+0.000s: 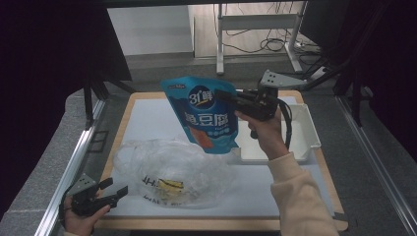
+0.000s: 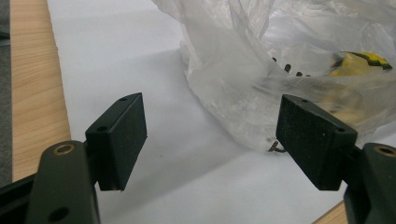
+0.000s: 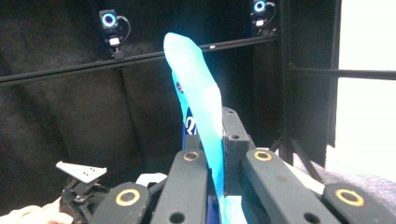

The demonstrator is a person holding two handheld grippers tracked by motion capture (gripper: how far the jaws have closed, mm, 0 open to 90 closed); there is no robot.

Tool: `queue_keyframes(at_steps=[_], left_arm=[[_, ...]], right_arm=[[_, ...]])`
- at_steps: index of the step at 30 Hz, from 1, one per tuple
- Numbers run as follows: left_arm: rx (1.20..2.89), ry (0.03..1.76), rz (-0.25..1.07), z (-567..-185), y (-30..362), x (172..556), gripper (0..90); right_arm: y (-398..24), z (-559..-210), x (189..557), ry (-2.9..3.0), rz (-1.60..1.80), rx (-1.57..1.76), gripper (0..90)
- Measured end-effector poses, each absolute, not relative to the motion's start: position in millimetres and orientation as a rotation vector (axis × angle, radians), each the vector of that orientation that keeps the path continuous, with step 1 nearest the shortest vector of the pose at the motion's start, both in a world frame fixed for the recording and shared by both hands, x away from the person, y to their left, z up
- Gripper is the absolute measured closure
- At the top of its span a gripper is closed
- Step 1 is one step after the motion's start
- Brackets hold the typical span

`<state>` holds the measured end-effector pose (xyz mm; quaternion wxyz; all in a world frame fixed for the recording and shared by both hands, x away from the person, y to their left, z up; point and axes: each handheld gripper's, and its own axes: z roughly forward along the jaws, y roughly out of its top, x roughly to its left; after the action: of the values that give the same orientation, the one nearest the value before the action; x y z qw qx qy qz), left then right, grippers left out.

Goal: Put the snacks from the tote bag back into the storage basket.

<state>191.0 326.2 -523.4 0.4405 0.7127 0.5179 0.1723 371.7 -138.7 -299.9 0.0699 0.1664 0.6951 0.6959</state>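
High view: right gripper (image 1: 223,95) jaws clamp blue pouch (image 1: 204,115).

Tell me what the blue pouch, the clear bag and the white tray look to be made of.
Blue pouch: glossy printed plastic film, likely laminate; it shines and bends. Clear bag: thin soft plastic, crinkled and see-through. White tray: probably rigid plastic, smooth with raised walls.

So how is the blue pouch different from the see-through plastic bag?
The blue pouch is printed and not see-through; the clear plastic bag lets something yellow inside show. The blue pouch hangs in the air, clamped in the right gripper; the clear plastic bag lies crumpled on the white mat, held by nothing. The blue pouch looks smooth and flat, the clear plastic bag puffy and wrinkled. Both are soft packaging.
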Motion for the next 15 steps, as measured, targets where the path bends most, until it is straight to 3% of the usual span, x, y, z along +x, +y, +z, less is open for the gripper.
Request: queue_keyframes(at_steps=[15], left_arm=[[1.767,1.288,0.425,-523.6,326.8,190.5,24.6]], right_arm=[[-179.4,-284.4,384.1,2.008,2.05,0.574,88.4]])
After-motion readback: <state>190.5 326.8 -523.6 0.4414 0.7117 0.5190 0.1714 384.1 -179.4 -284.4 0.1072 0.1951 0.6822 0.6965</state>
